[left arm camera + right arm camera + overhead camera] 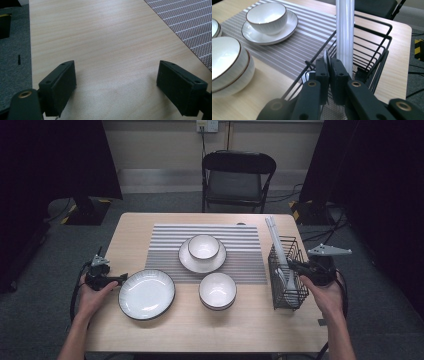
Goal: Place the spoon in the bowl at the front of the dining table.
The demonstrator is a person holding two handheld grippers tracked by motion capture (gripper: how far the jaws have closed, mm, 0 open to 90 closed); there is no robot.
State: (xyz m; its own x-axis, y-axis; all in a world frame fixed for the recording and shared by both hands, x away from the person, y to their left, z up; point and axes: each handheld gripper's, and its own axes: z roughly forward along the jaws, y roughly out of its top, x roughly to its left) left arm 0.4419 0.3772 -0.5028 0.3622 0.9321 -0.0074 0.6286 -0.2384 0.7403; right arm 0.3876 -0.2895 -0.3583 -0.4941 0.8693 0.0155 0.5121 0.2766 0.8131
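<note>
My right gripper (296,266) (329,60) reaches into a black wire basket (291,301) (372,25) at the table's right side. Its jaws are shut on the thin handle of a white spoon (286,278) (326,57) standing in the basket. Long white chopsticks (275,236) (344,32) lean in the same basket just behind the jaws. My left gripper (120,279) (117,64) rests open at the table's left edge, nothing between its fingers, just left of a large white plate (146,293).
A striped placemat (165,245) (294,50) carries a bowl (203,246) (265,16) on a saucer (200,265) (288,28). Stacked bowls (217,290) (227,65) sit in front of it. A black chair (237,180) stands behind the table.
</note>
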